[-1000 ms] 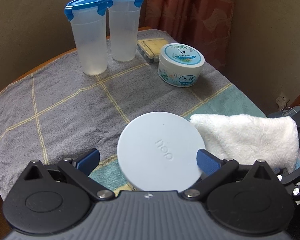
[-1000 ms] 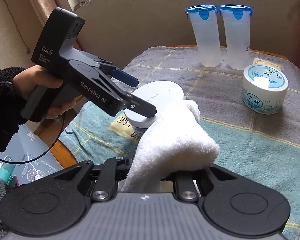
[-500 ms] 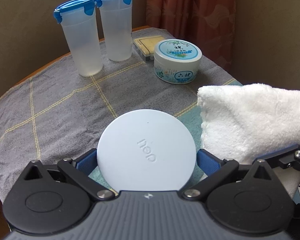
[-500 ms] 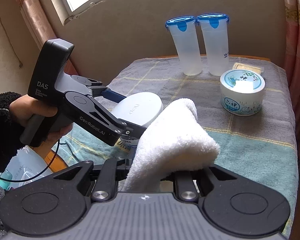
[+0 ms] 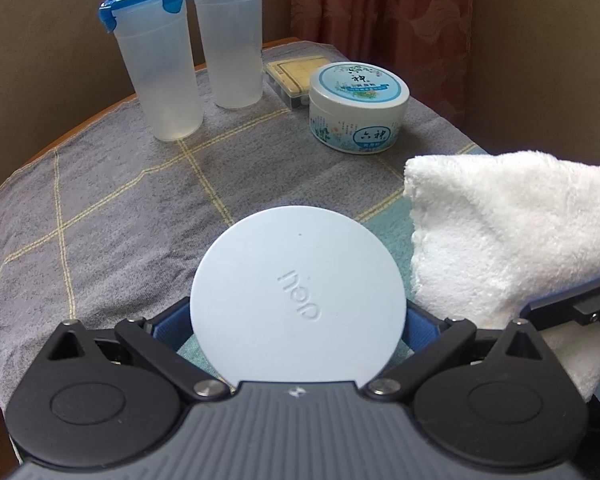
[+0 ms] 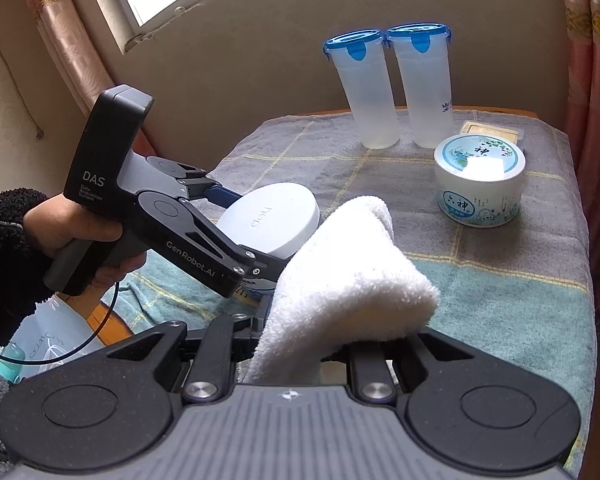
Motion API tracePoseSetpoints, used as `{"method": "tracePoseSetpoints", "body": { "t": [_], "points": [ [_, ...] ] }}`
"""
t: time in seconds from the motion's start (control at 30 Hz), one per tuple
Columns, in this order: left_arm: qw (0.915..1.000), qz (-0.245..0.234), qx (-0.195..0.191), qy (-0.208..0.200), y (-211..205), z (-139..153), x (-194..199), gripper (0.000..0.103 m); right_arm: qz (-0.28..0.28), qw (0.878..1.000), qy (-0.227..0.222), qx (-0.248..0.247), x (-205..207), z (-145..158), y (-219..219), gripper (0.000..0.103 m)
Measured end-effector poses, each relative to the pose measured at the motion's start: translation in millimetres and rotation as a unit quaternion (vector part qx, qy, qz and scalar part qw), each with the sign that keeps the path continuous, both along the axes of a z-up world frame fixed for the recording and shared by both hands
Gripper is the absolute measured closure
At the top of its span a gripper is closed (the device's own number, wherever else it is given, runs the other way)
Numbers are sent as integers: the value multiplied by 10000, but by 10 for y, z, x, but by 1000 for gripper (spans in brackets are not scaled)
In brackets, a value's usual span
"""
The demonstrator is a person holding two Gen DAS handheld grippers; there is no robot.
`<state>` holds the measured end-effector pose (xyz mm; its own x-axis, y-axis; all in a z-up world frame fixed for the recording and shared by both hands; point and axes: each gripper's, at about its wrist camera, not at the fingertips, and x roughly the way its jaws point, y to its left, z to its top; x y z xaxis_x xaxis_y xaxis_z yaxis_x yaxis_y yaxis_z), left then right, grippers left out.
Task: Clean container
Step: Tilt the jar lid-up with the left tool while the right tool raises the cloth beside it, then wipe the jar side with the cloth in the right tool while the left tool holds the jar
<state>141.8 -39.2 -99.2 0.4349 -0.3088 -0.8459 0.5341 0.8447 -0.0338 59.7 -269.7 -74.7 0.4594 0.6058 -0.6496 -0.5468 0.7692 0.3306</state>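
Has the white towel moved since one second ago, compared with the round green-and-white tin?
Yes. In the left wrist view the white towel has come up and nearer the round tin, now beside the pale blue container.

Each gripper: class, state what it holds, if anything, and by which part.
The left gripper clamps the round container by opposite sides of its wall. The right gripper pinches the white towel by its near folded part.
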Motion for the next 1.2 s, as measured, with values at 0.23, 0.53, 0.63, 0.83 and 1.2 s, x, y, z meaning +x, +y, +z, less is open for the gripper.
{"method": "tracePoseSetpoints", "body": {
  "t": [0.23, 0.53, 0.63, 0.83, 1.2],
  "points": [
    [9964, -826, 73, -170, 13, 15, 22, 2, -33, 10000, 13, -44, 20, -4, -9, 81],
    [9713, -2370, 74, -178, 46, 33, 156, 2, -16, 9998, 15, -180, 125, 0, 37, 81],
    [9629, -2692, 79, -166, 31, 17, 181, 3, 1, 9997, 24, -225, 161, -5, 60, 81],
    [9515, -3071, 104, -121, 16, 8, 227, 3, -9, 9997, 42, -260, 237, -19, 67, 81],
    [9866, -1549, -357, -371, 142, -67, 36, 0, -58, 9998, 8, -171, 233, -17, 34, 81]
  ]
}}
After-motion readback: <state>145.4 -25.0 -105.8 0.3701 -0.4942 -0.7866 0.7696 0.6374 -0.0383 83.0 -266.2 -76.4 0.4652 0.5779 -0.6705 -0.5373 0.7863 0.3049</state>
